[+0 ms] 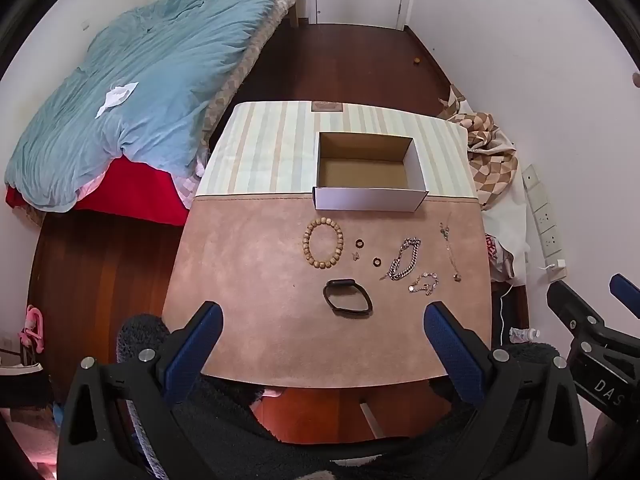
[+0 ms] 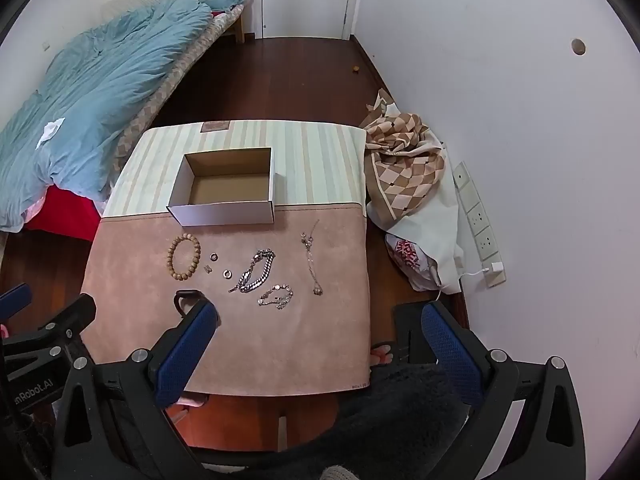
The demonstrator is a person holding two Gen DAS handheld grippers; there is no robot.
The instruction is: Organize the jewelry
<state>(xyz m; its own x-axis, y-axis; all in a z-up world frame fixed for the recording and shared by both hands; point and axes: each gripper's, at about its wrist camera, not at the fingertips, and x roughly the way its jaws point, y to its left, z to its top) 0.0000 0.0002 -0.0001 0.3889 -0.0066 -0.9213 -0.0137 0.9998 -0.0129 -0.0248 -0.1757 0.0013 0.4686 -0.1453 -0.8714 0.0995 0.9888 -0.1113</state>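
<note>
Jewelry lies in a loose row on the pinkish-brown mat (image 1: 256,280), between its near edge and the empty white cardboard box (image 1: 370,199). From left: wooden bead bracelet (image 1: 323,243), black band (image 1: 347,301), two small rings (image 1: 359,244), silver chain bracelet (image 1: 403,264), thin necklace (image 1: 450,248) near the right edge. Bare mat spans the left side and near edge. Left gripper (image 1: 324,344) and right gripper (image 2: 320,342) hover above, jaws spread wide, holding nothing.
</note>
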